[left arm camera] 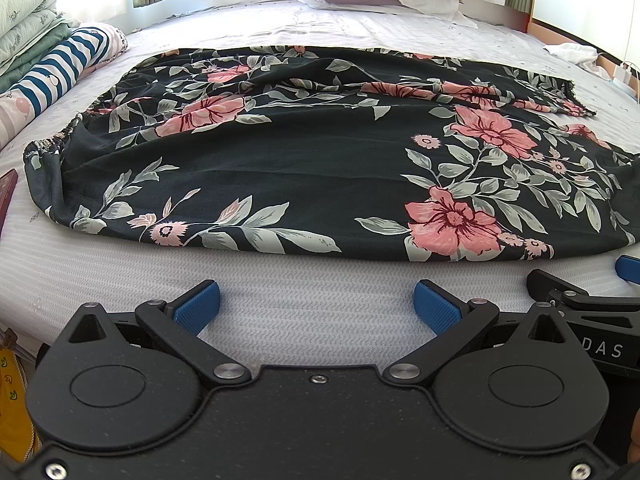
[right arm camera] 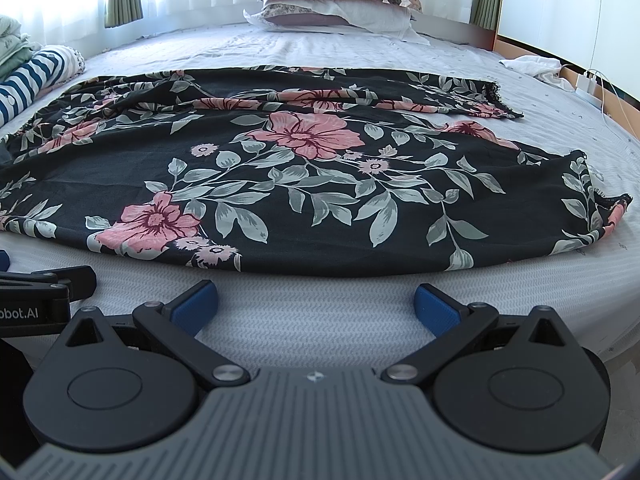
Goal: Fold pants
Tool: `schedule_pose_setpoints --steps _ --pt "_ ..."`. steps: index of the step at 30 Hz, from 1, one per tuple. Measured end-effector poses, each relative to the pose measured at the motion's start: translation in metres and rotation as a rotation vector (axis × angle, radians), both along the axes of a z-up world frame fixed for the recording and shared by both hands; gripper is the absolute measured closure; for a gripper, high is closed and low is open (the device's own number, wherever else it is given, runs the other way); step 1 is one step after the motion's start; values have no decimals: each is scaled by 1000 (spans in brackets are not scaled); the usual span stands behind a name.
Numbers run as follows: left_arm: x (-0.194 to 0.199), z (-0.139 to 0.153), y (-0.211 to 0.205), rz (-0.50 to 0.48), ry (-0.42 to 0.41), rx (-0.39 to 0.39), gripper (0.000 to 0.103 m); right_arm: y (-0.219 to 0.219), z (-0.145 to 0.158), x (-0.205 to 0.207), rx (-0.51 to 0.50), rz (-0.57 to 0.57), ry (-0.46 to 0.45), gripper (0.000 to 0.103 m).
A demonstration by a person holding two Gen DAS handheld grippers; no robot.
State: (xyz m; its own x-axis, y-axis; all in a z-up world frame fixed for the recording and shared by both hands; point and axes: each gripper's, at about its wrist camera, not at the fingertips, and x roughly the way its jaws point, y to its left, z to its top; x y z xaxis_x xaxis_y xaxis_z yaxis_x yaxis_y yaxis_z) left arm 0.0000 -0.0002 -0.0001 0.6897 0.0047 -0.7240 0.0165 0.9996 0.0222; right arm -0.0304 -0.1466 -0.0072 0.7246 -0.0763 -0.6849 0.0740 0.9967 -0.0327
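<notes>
Pants (left arm camera: 304,168) lie spread flat across the bed (left arm camera: 304,292), waistband at left, leg hems at right. Left gripper (left arm camera: 317,304) and right gripper (right arm camera: 316,303) hover side by side over the near bed edge, jaws wide apart, holding nothing, just short of the fabric. Pillows (right arm camera: 336,4) at far end.

One pair of floral pants (left arm camera: 304,152) is lying spread on one bed (left arm camera: 320,28), and two pillows (right arm camera: 336,0) are sitting stacked at its far end. Two grippers are showing, the left gripper (left arm camera: 318,306) and the right gripper (right arm camera: 316,304), each spreading two blue pads (left arm camera: 198,304). One striped bundle (left arm camera: 60,68) is resting at the left edge, with one white cloth (right arm camera: 532,66) lying at the right.
</notes>
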Motion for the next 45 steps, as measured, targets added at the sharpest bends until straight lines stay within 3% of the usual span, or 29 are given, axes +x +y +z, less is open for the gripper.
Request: schedule_pose_setpoints --steps 6,10,13,17,22,24,32,37,40,42,43,44,45 --pt "0 2 0 10 12 -3 0 -2 3 -4 4 3 -9 0" --pt "3 10 10 29 24 -68 0 -18 11 -9 75 -34 -28 0" --pt "1 24 25 32 -7 -115 0 -41 15 -14 128 -101 -55 0" --pt "1 48 47 82 -103 -48 0 -91 22 -18 239 -259 -110 0" --pt "30 63 94 277 -164 86 0 -164 32 -18 275 -491 -182 4" --pt "46 64 119 362 -168 105 0 -190 35 -17 270 -569 -204 7" --pt "90 52 215 627 -155 61 0 -262 28 0 243 -745 -204 26" --pt "104 33 241 694 -124 76 1 -280 22 11 237 -789 -191 34" --pt "109 23 244 709 -105 104 13 -285 19 15 249 -795 -189 43" --pt "113 16 245 713 -72 112 40 -284 17 17 255 -782 -185 47" --pt "115 13 245 710 -55 110 49 -282 17 19 252 -770 -180 47" --pt "117 10 245 701 -37 96 67 -281 16 21 247 -759 -176 48" --pt "118 7 246 695 -28 73 77 -280 15 24 242 -749 -171 55"
